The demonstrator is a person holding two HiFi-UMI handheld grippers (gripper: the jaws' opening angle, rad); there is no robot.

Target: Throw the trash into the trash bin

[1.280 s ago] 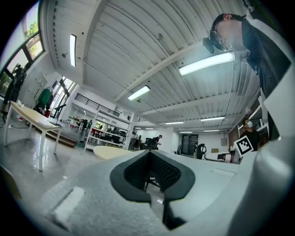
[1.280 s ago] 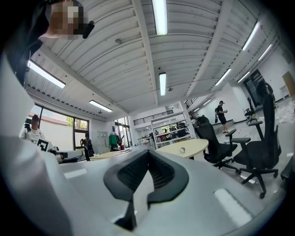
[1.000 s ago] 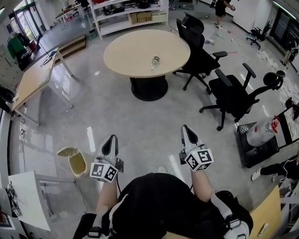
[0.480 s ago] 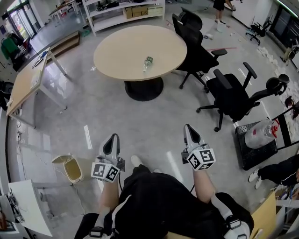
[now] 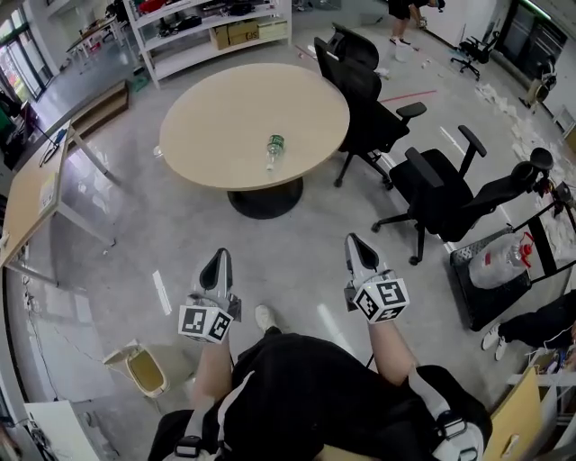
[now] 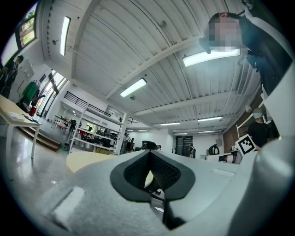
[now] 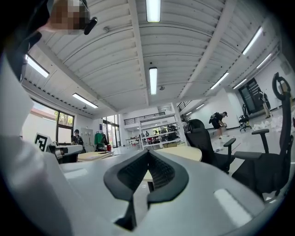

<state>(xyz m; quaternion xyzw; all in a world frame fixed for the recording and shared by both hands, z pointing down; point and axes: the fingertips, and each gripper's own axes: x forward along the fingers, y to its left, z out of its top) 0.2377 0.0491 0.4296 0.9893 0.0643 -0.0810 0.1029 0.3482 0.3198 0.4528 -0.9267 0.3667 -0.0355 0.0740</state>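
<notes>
A crumpled plastic bottle (image 5: 274, 150) with a green label lies on its side on the round beige table (image 5: 207, 117). The small trash bin (image 5: 144, 371), lid flipped up, stands on the floor at the lower left, behind my left gripper. My left gripper (image 5: 216, 264) and right gripper (image 5: 354, 243) are held side by side over the grey floor, pointing at the table and well short of it. Both are shut with nothing in them. The left gripper (image 6: 149, 154) and the right gripper (image 7: 148, 153) each show their tips meeting, with the table's edge (image 7: 182, 152) beyond.
Two black office chairs (image 5: 364, 90) (image 5: 450, 189) stand right of the table. A rectangular desk (image 5: 27, 194) is at the left and white shelving (image 5: 207, 27) at the back. A water jug (image 5: 499, 266) lies on a black cart at the right.
I have walked toward the round table: it and the bottle are nearer and lower in the head view, and the bin has slid back to the lower left. Both grippers stayed shut.
</notes>
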